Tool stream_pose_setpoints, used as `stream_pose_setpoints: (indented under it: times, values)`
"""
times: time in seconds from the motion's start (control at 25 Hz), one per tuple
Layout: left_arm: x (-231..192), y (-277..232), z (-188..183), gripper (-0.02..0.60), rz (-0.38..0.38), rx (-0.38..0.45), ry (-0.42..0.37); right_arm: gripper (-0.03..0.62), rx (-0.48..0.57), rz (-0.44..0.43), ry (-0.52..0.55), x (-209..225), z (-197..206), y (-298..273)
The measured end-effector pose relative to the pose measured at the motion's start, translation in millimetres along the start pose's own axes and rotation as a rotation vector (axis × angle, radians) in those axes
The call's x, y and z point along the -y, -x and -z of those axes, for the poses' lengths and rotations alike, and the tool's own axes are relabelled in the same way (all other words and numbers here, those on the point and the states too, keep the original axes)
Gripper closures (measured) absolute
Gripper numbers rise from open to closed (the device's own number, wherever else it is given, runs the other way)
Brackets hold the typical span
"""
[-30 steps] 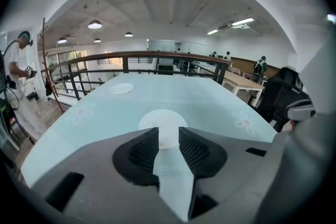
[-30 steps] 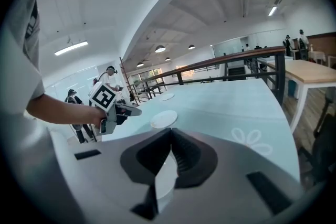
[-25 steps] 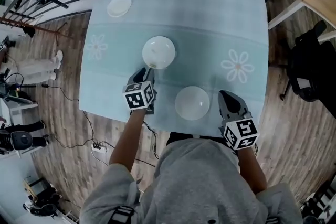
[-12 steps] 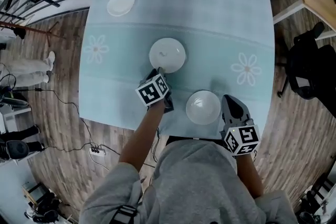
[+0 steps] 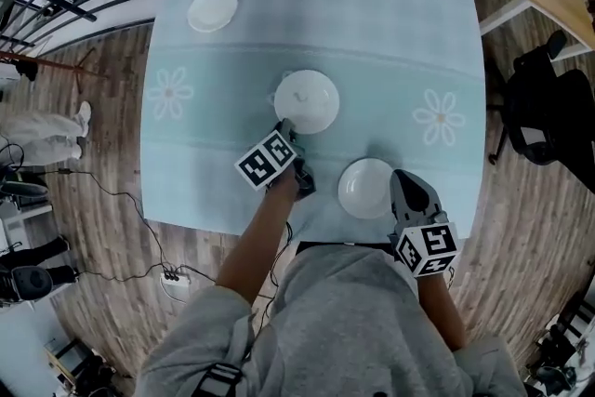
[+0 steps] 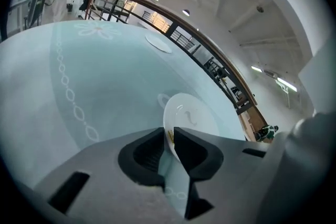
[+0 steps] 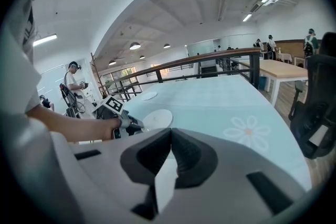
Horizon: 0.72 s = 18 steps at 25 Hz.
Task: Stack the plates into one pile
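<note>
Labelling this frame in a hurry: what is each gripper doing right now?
Left gripper: jaws have just been closing, now clamped on the middle plate at its rim.
Right gripper: closed, nothing between its tips, beside the near plate.

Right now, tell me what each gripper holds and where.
The left gripper, fingers just closing, pinches the middle plate by its near rim. The right gripper, shut beside the near plate, holds nothing.
</note>
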<state>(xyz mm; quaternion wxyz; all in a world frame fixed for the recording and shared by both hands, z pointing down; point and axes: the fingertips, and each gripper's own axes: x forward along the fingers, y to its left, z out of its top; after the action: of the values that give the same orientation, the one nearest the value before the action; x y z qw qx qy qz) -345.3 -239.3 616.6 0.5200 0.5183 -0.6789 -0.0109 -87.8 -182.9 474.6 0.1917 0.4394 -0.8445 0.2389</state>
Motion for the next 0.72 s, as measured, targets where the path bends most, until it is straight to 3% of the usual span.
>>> stream_pose_setpoints:
  times: [0.32,0.52,0.72]
  values:
    - [6.1,-5.6,3.6,0.509,0.070,-0.046,-0.011,0.569,0.002,0.046,0.005,4.5,4.4,6.8]
    - [12.9,-3.0,-7.0,0.534,0.152,-0.037,0.036,0.569,0.014,0.050,0.021,-3.0,0.8,4.9]
    - [42.2,15.7,-16.4,0.549,0.256,0.002,-0.021,0.569,0.042,0.072,0.021,2.8,-2.0,12.9]
